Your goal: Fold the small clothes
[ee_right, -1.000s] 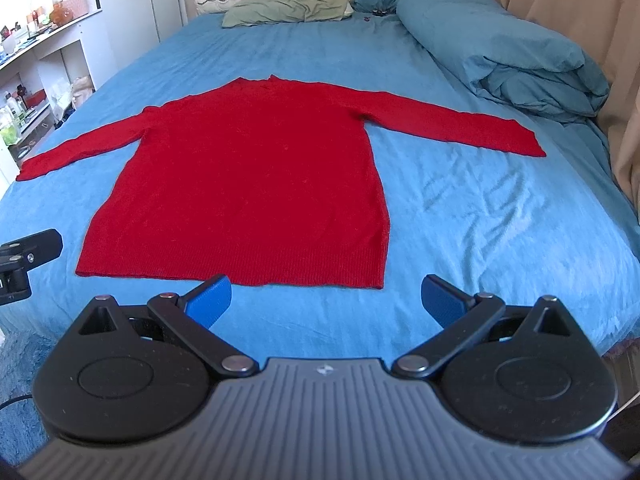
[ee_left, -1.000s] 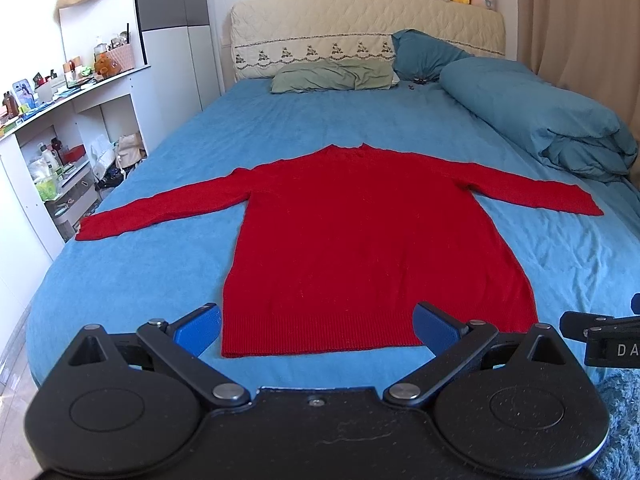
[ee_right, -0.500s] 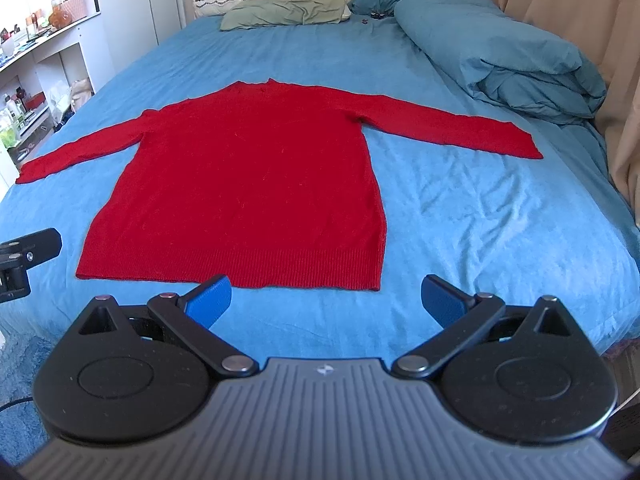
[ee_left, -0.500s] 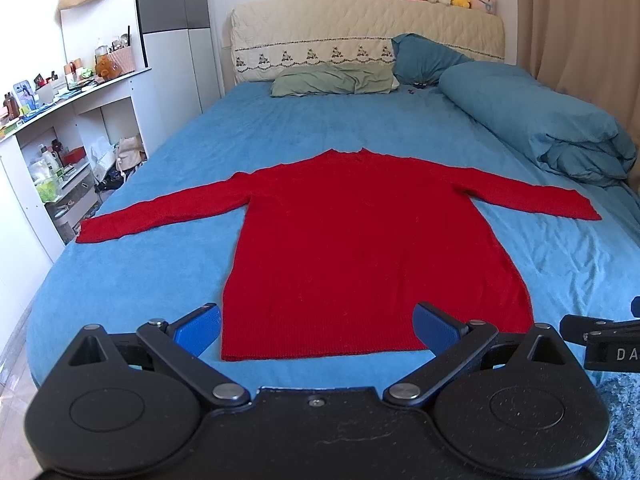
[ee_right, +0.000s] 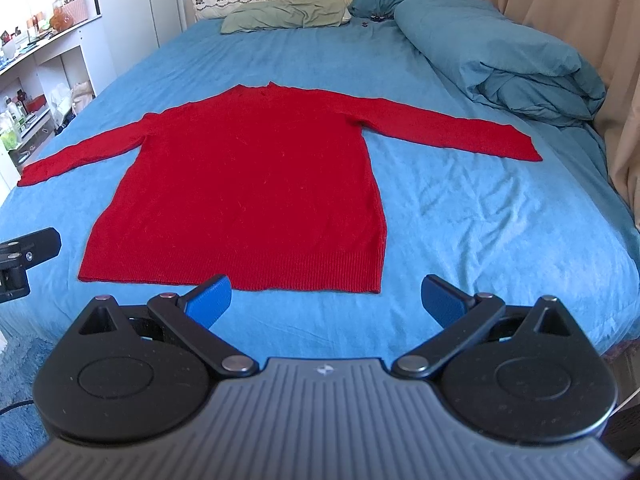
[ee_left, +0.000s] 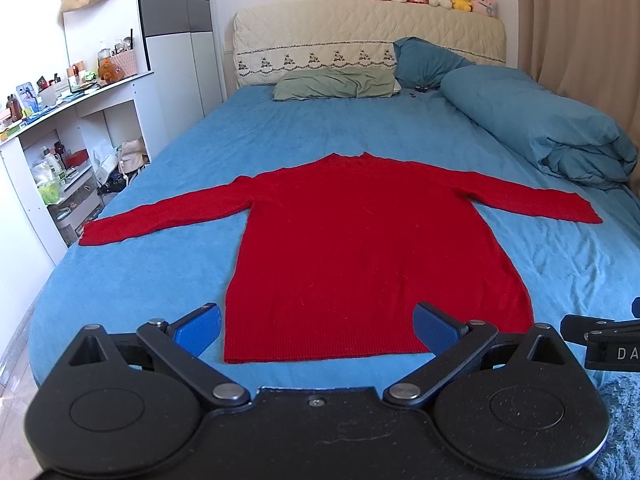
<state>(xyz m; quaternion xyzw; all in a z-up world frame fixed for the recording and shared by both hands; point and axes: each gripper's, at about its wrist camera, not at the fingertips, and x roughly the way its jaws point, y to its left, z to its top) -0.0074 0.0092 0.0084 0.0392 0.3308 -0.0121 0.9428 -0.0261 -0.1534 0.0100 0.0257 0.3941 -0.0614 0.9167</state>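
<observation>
A red long-sleeved sweater lies flat on the blue bed, sleeves spread left and right, hem toward me. It also shows in the right wrist view. My left gripper is open and empty, hovering just before the hem. My right gripper is open and empty, just before the hem's right part. Part of the right gripper shows at the left view's right edge, and part of the left gripper at the right view's left edge.
A folded blue duvet lies along the bed's right side. Pillows and a headboard with plush toys are at the far end. White shelves stand left of the bed. A curtain hangs on the right.
Both wrist views have drifted very slightly; the sweater sits a little lower and closer in the frames. Both grippers stay open and the sweater has not moved on the bed.
</observation>
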